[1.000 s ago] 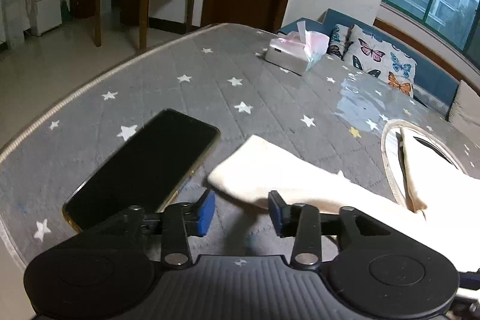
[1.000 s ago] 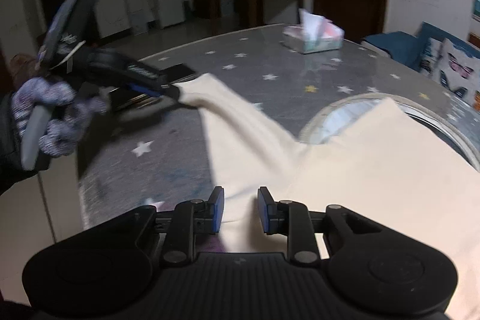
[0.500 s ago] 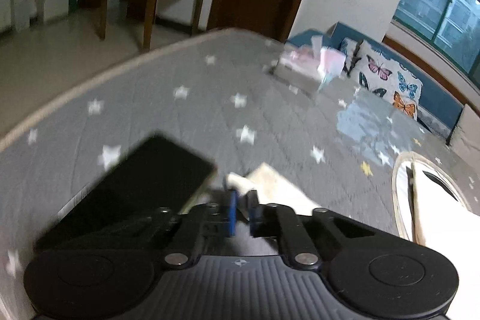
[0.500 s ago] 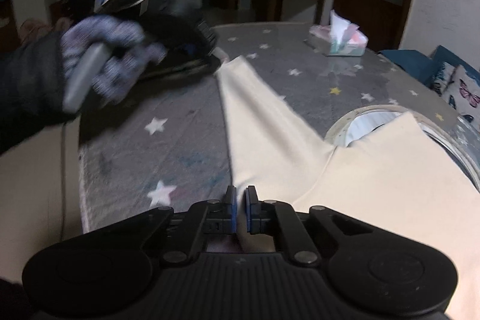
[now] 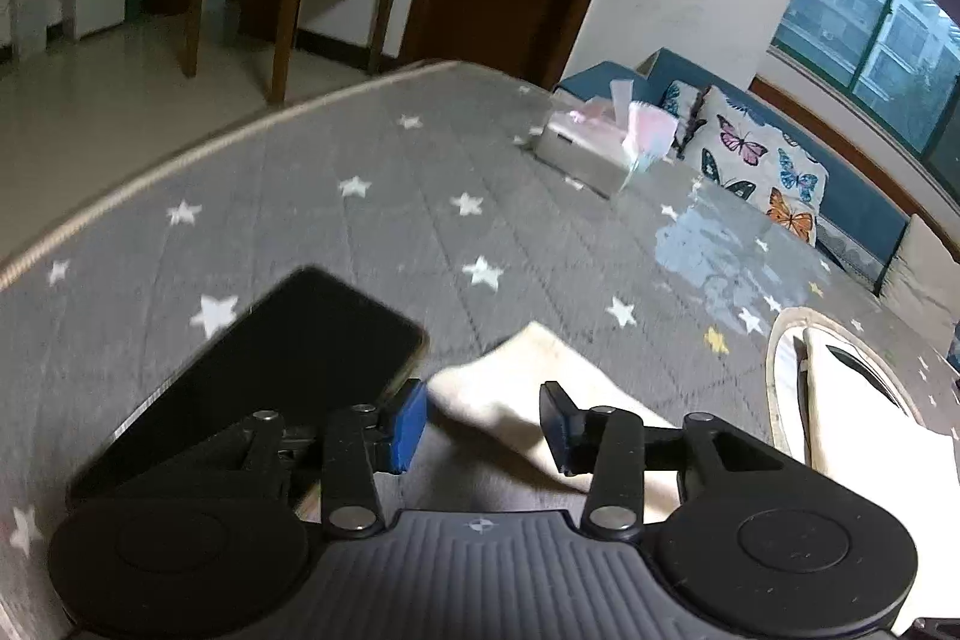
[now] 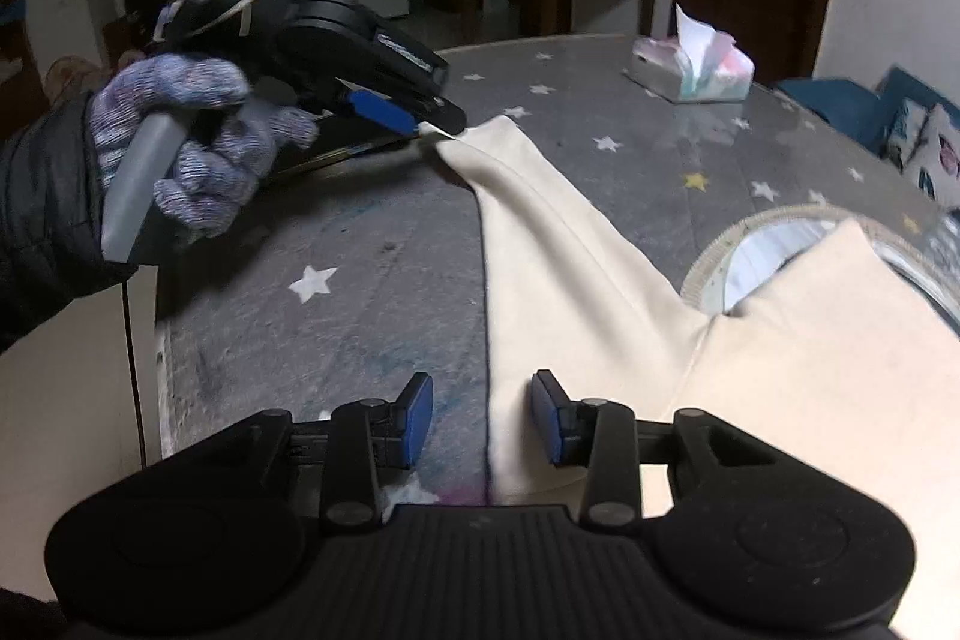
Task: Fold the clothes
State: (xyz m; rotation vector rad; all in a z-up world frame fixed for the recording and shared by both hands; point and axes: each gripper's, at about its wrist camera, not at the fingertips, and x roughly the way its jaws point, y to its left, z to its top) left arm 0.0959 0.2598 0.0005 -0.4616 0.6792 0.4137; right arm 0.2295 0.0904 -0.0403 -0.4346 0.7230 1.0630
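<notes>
A cream garment (image 6: 600, 292) lies flat on the grey star-patterned table (image 6: 372, 244). Its sleeve end (image 5: 528, 376) shows in the left wrist view, lying between the open fingers of my left gripper (image 5: 483, 427). In the right wrist view the left gripper (image 6: 420, 124) sits at the sleeve tip, held by a gloved hand (image 6: 198, 142). My right gripper (image 6: 482, 418) is open, straddling the garment's near left edge.
A black phone (image 5: 270, 364) lies just left of the left gripper. A tissue box (image 5: 594, 148) stands farther back. A round light-rimmed mat (image 6: 780, 244) lies partly under the garment. The table edge (image 6: 159, 370) runs close on the left. A sofa with butterfly cushions (image 5: 762, 160) is behind.
Both grippers closed on the cloth half a second ago and have now opened again. The sleeve lies stretched out toward the phone.
</notes>
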